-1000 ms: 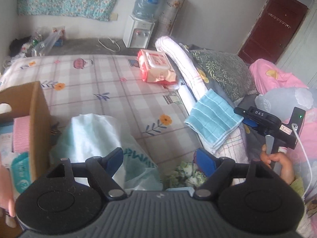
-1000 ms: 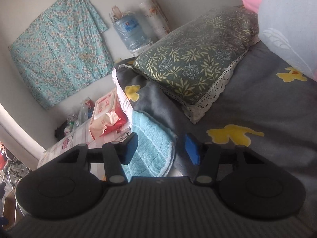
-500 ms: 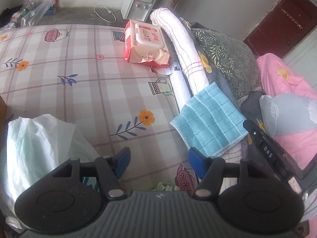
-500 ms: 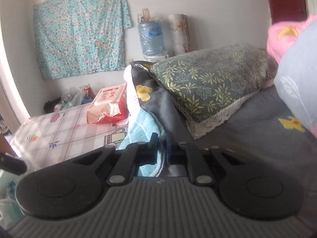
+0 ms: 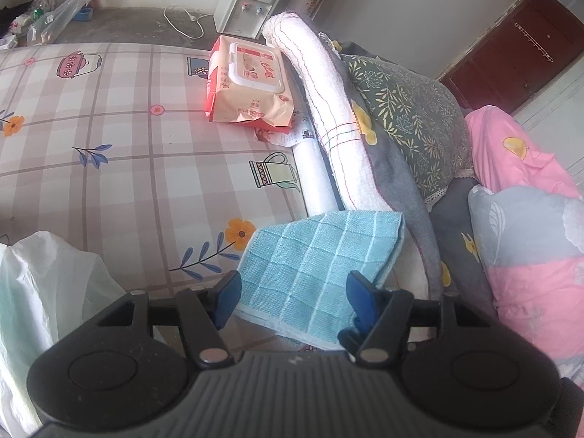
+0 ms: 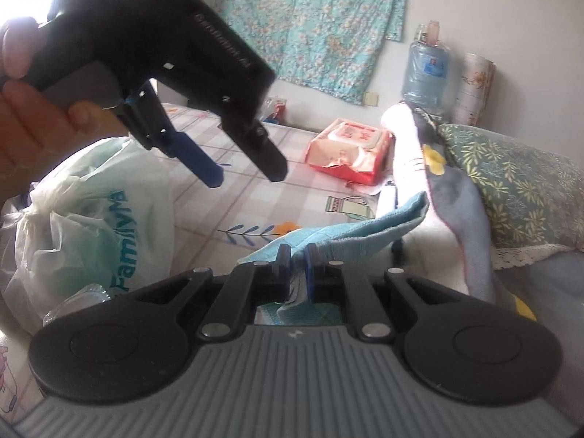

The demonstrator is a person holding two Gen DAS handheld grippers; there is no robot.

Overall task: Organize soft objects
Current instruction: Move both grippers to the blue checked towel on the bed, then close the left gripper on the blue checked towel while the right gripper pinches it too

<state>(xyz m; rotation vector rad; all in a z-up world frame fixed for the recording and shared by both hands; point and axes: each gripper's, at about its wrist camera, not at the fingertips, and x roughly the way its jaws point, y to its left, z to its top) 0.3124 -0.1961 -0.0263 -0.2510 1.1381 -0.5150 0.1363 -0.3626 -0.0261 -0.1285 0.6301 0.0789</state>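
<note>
right gripper (image 6: 296, 255) clamped on one blue cloth (image 5: 314, 273); left gripper (image 5: 294, 292) released; one wipes pack (image 5: 252, 84), one plastic bag (image 6: 91, 219)

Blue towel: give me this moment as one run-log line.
right gripper: shut on blue towel edge | left gripper: open, above towel, not touching | wipes pack: on bed | plastic bag: beside towel

We see soft daylight; a window blows out white at the right-wrist view's upper left, backlighting the blurred left gripper (image 6: 244, 177). Fisheye curvature darkens every corner.
</note>
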